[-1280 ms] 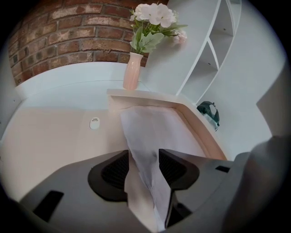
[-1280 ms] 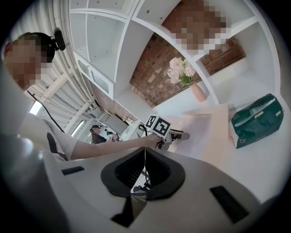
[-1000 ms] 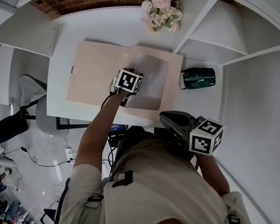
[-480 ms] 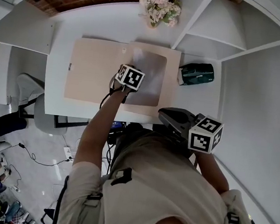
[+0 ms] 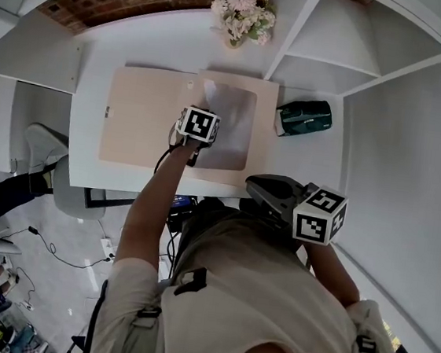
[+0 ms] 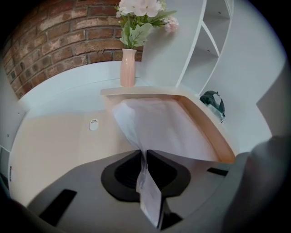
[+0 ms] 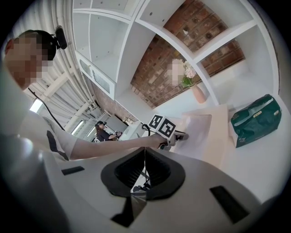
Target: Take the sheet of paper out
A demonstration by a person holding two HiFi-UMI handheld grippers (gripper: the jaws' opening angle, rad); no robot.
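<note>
**Grip taken on the sheet of paper [image 6: 160, 129]; tan folder [image 5: 144, 119] left unheld**

Tearing or creasing is judged the main risk. The sheet of paper is thin and is pinched only at its near edge, so a sharp or sideways pull could rip it at the pads or fold it over. Slipping is also possible, since little paper is caught between the jaws and a quick lift could draw it free. Dragging is a third risk. The tan folder is pressed down by nothing, and its raised border beside the sheet could catch the paper, so the whole folder could be carried across the white desk [image 5: 141, 40] towards its edge. The green packet [image 5: 305, 118] just beside the folder's right side could be nudged if that happens.

The left gripper [image 6: 145, 154] is clamped on the sheet; its jaws have just been closing, and the paper is seen standing up between them as a narrow fold. From there the sheet spreads away from the jaws, over the right half of the open folder, towards the vase of flowers [image 6: 128, 68] at the back of the desk. The right gripper [image 7: 145, 154] is held well apart from the folder, off the desk's near edge, with its jaws together and nothing gripped.
</note>
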